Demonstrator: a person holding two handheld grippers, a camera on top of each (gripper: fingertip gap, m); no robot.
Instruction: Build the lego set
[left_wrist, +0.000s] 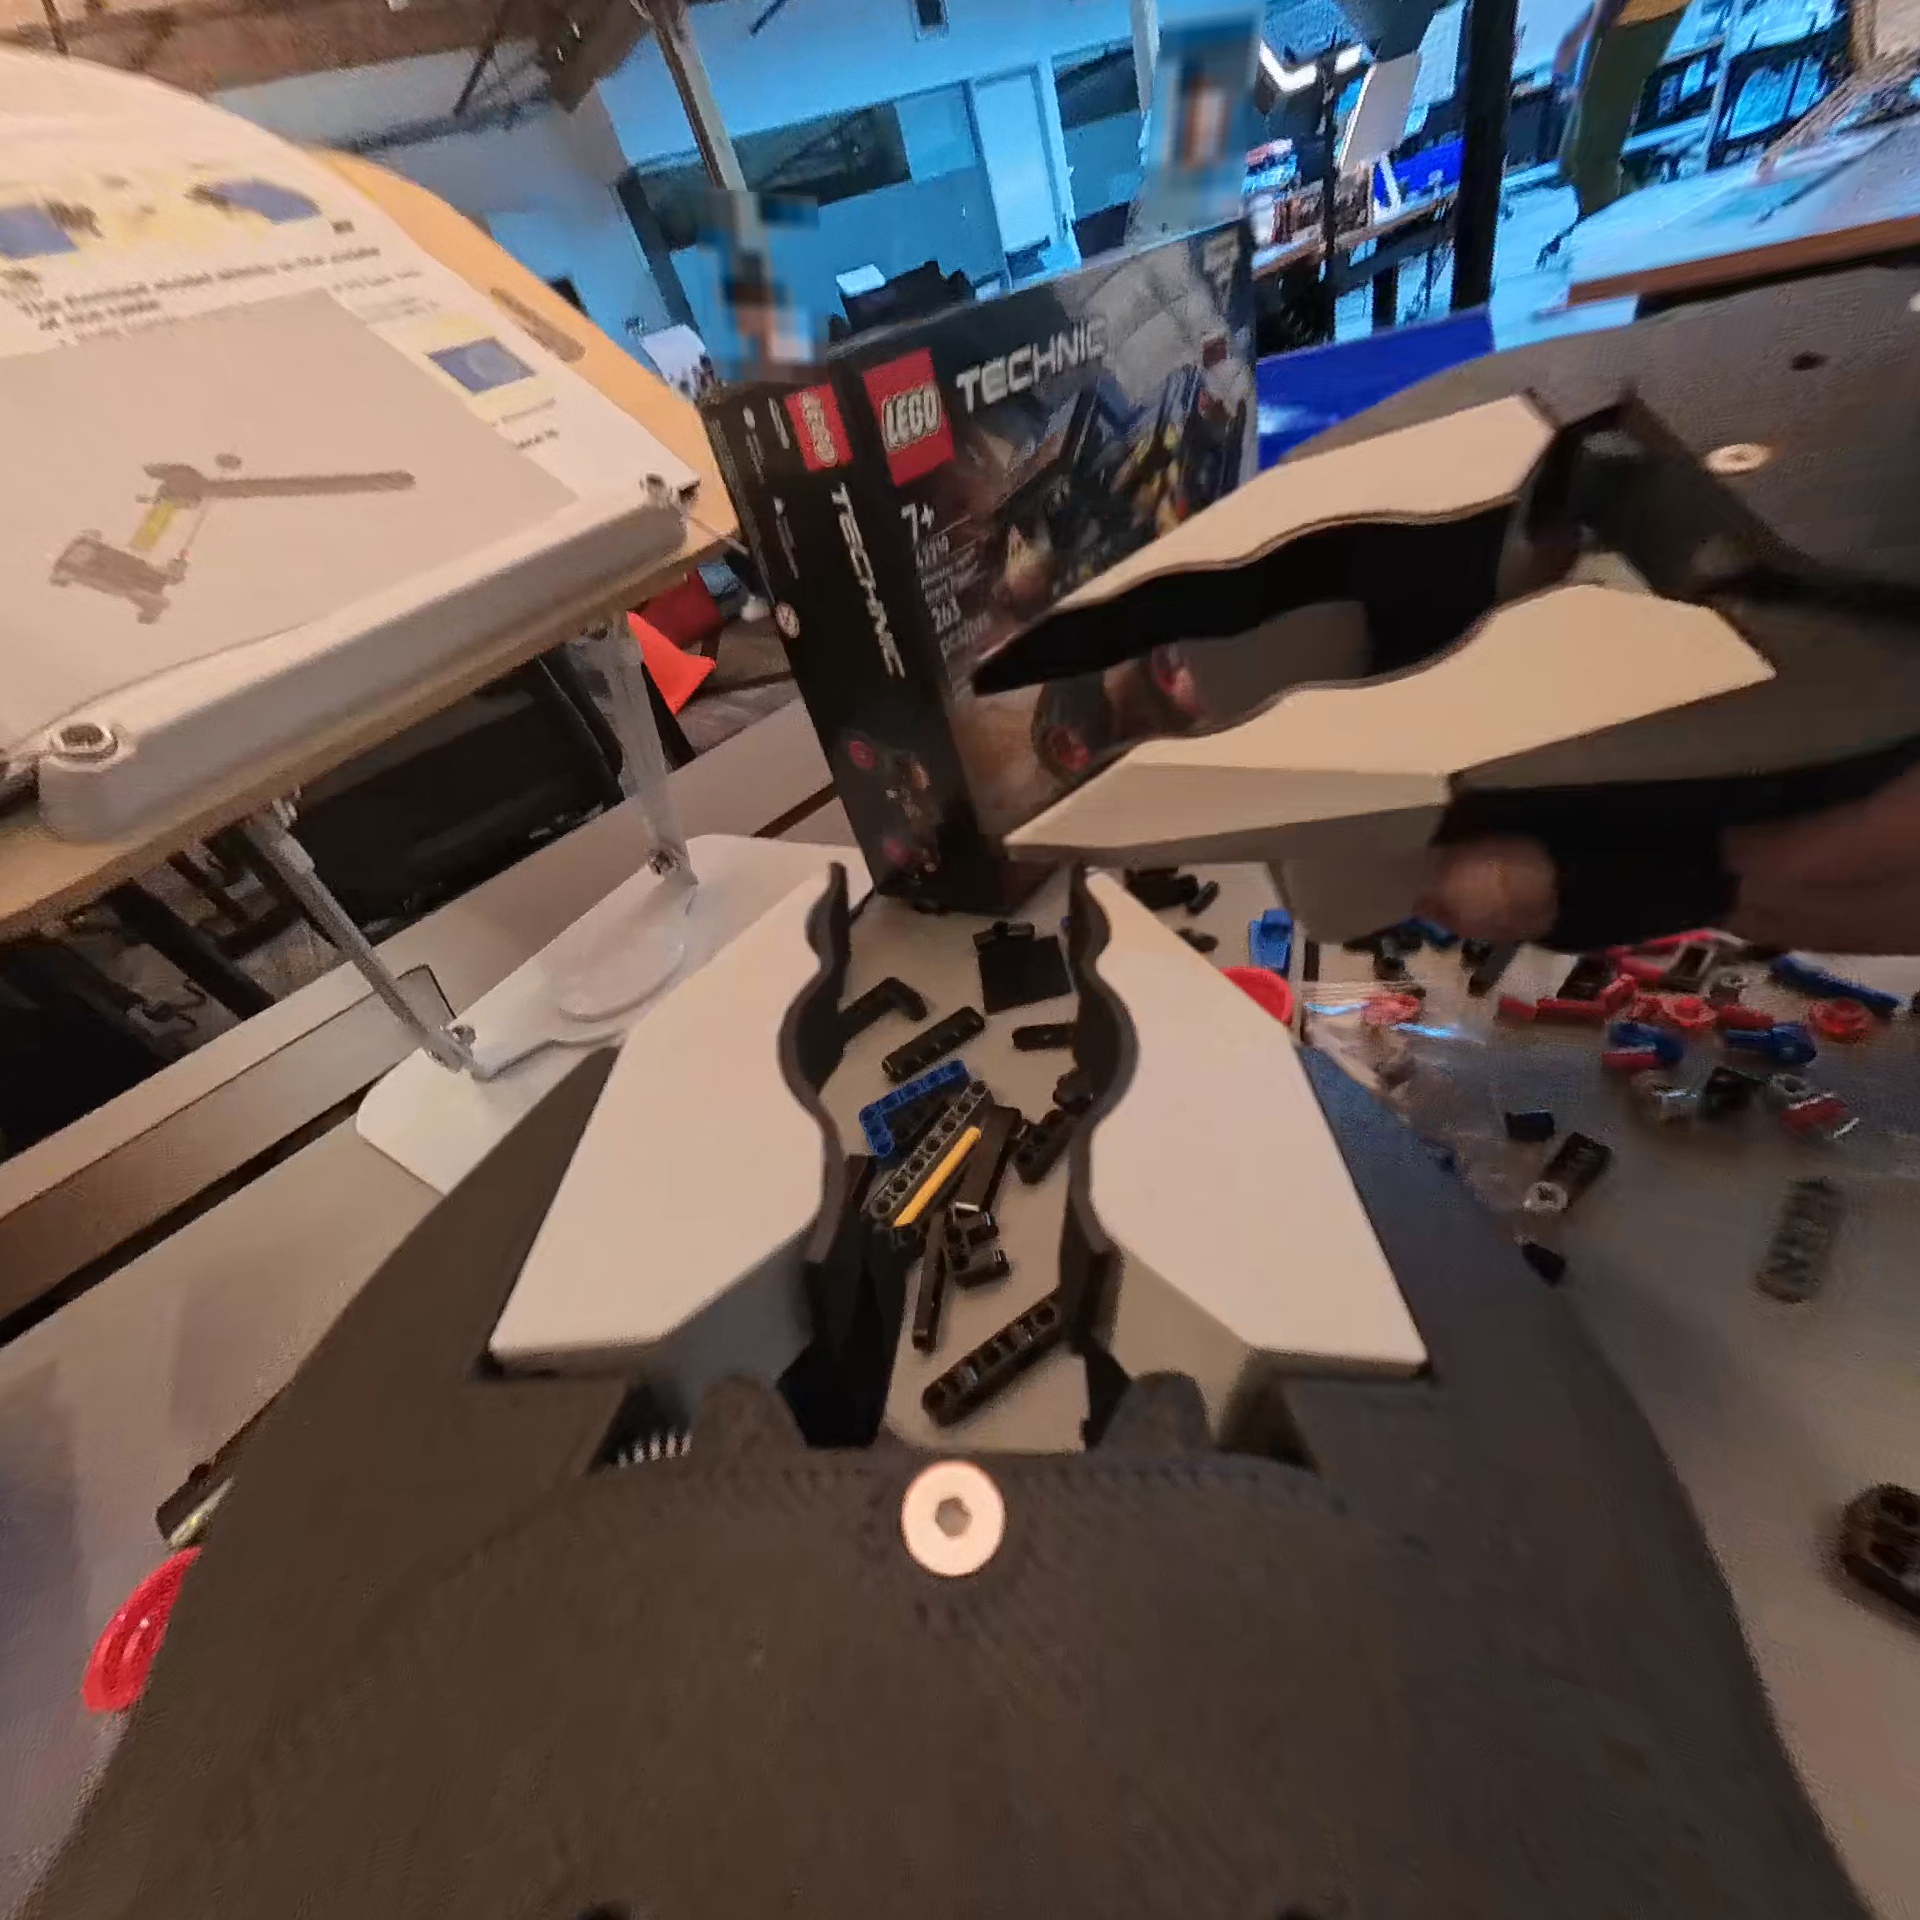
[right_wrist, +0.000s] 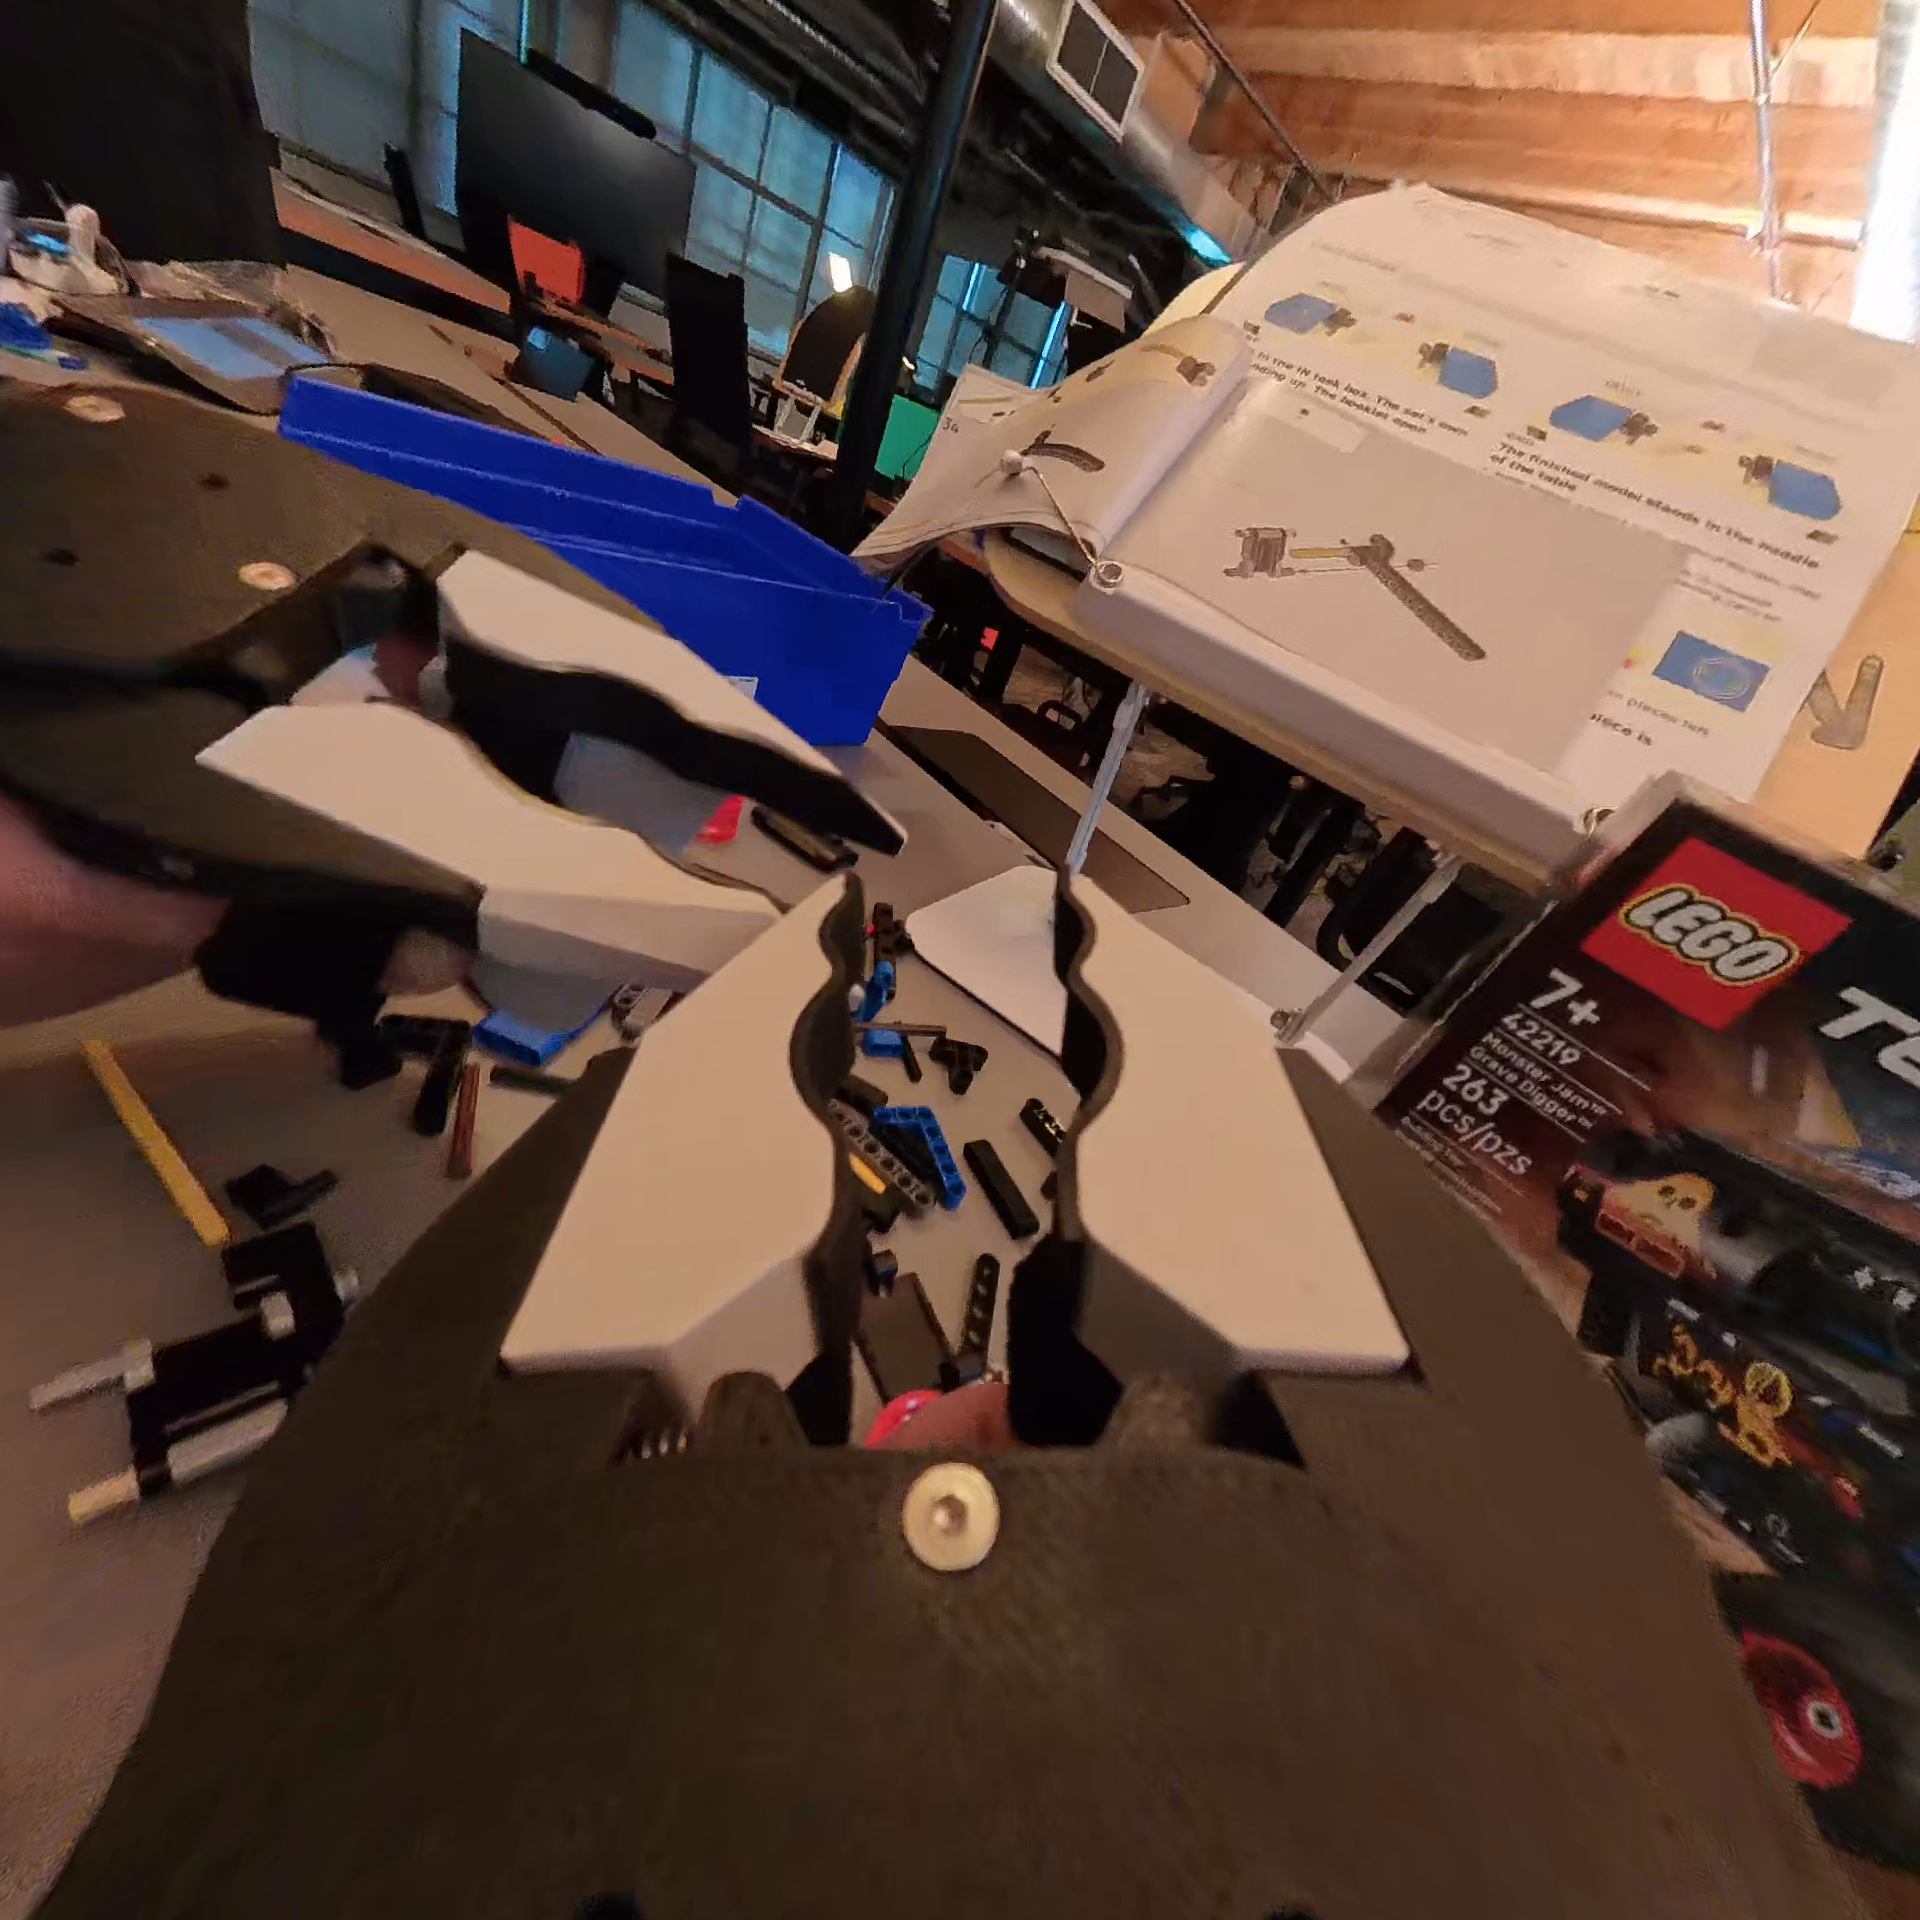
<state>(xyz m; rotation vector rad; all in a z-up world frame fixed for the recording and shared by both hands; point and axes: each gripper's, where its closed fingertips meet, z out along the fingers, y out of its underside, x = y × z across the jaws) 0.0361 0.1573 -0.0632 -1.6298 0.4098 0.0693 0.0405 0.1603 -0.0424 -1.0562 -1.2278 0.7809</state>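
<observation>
A blue bin (right_wrist: 665, 582) sits behind; a dark monitor (right_wrist: 571, 166), perhaps, farther back.

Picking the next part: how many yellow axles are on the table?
2: one yellow axle atop the beam pile; a longer one beside the black-and-grey assembly. More may be hidden.

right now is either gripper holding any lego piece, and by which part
Nothing is held. The left gripper and right gripper are both open and empty above the loose black, blue and yellow plastic pieces on the table.
</observation>
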